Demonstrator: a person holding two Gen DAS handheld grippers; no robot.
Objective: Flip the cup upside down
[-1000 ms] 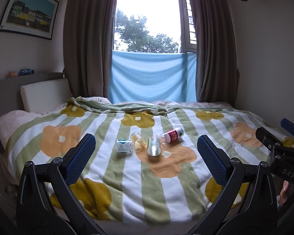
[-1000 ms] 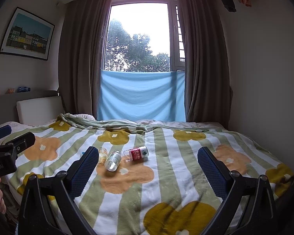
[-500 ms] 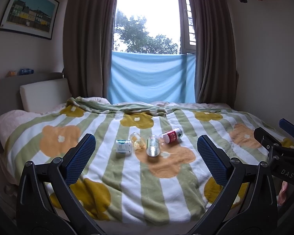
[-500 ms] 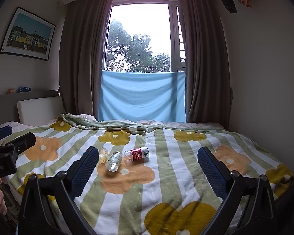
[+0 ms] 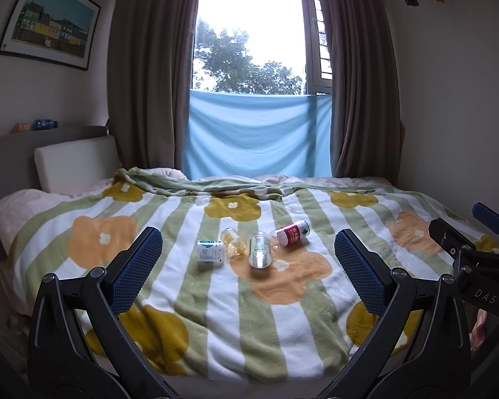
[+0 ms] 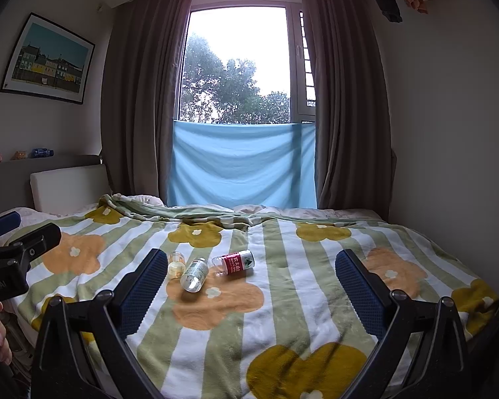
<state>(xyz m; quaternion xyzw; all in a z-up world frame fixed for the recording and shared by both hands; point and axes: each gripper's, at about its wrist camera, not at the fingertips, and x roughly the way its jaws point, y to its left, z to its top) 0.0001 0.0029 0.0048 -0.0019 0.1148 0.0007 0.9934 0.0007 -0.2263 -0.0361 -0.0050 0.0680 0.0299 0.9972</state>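
Observation:
Several small clear cup-like containers lie on their sides in a cluster on the flowered, striped blanket [image 5: 236, 316]. They are a white-labelled one [image 5: 210, 251], a yellowish one [image 5: 233, 242], a green-labelled one [image 5: 259, 251] and a red-labelled one [image 5: 290, 233]. The right wrist view shows the yellowish one [image 6: 176, 266], the green-labelled one [image 6: 193, 274] and the red-labelled one [image 6: 237, 262]. My left gripper [image 5: 248, 237] is open and empty, well short of the cluster. My right gripper [image 6: 251, 256] is also open and empty, equally far back.
The bed fills the room up to the curtained window [image 5: 249, 33] with a blue cloth [image 5: 256, 136]. A white headboard cushion [image 5: 73, 163] stands at the left. The right gripper's body [image 5: 482, 266] shows at the right edge, the left gripper's body [image 6: 13, 249] at the left edge.

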